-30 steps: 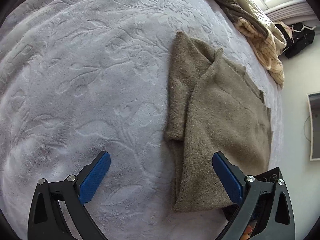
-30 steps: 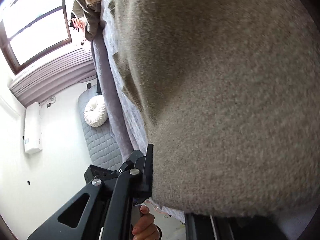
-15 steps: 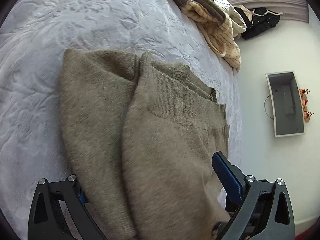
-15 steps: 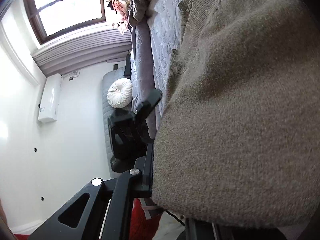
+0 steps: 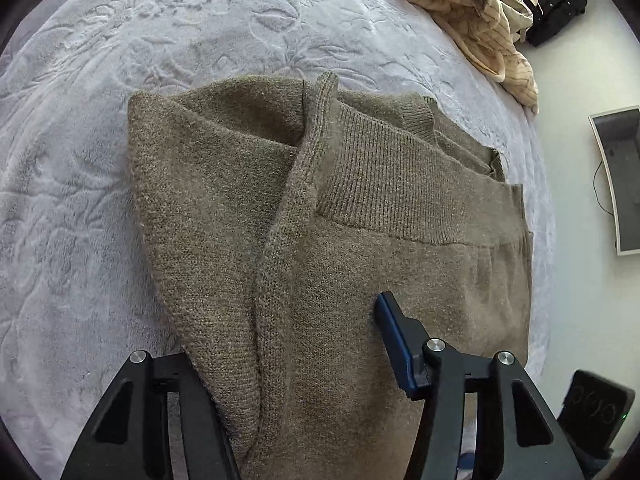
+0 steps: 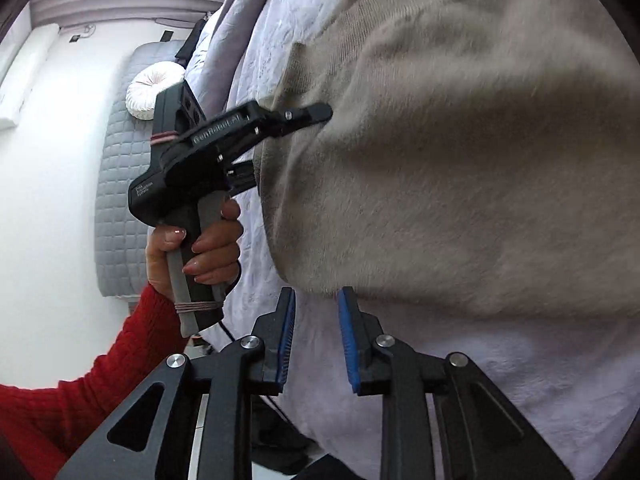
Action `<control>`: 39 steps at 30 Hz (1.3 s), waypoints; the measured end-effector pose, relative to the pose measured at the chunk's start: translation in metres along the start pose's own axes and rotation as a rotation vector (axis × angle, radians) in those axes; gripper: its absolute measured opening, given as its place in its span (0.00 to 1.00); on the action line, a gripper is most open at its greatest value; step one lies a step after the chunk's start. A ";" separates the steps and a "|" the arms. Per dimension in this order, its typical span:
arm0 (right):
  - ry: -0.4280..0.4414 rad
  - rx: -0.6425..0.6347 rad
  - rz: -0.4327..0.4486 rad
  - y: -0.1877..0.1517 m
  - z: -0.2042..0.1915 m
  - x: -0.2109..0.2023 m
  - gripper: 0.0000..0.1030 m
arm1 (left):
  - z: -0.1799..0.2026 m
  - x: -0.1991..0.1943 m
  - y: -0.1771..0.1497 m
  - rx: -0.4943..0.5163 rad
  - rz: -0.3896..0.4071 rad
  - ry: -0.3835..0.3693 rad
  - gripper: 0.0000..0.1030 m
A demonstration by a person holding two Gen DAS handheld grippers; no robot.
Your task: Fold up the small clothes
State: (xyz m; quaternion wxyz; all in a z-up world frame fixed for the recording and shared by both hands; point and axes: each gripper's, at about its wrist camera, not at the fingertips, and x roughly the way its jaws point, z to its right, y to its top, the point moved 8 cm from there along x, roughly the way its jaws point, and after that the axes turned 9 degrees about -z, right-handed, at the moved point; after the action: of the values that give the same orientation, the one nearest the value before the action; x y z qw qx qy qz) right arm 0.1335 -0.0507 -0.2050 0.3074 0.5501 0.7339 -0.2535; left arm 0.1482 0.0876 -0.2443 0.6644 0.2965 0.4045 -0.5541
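Covering most of both views is the lavender bedspread [image 5: 100, 128], embossed w/ leaf pattern; on it lies the taupe knit sweater [image 5: 360, 264], partly folded, ribbed band up at 12 o'clock, one flap doubled over along a ridge running 12 to 6; striped beige bedding [image 5: 480, 28] bunched at 1 o'clock by the bed edge; grey quilted headboard [image 6: 120, 168] at 9 o'clock in right wrist view w/ round white cushion [image 6: 150, 88] against it; red sleeve [image 6: 80, 392] at 7 o'clock. Left gripper [image 5: 304, 332]: jaws have just been closing, now abt half apart, sweater folds bunched between them; blue pad at 4 o'clock sits on the knit, other finger hidden under the fabric, so can't tell if it's really clamped. Right gripper [image 6: 316, 320]: jaws have just been opening, narrow gap, pads not pressing anything; sweater hem hangs just beyond the tips at 12 o'clock.
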 end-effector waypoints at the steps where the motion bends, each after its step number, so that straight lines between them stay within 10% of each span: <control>1: -0.069 -0.027 0.043 0.009 0.004 -0.010 0.20 | 0.004 0.003 0.001 0.010 -0.003 0.013 0.56; 7: -0.365 -0.057 0.053 0.044 0.062 -0.024 0.07 | 0.012 -0.002 0.003 0.030 0.028 0.084 0.27; 14: -0.152 0.042 0.087 0.040 0.084 -0.024 0.04 | 0.045 -0.037 0.003 -0.013 0.128 -0.027 0.18; 25: 0.018 0.090 0.166 0.023 0.085 -0.059 0.08 | 0.197 -0.051 0.009 0.230 0.170 -0.010 0.16; 39: 0.124 0.284 0.340 0.001 0.176 -0.152 0.10 | 0.303 0.104 -0.003 0.387 0.024 0.182 0.16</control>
State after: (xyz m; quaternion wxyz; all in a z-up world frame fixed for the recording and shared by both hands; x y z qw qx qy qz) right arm 0.1957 -0.2750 -0.2142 0.2195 0.7180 0.6051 -0.2649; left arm 0.2147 -0.2202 -0.1834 0.5622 0.4721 0.3457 -0.5844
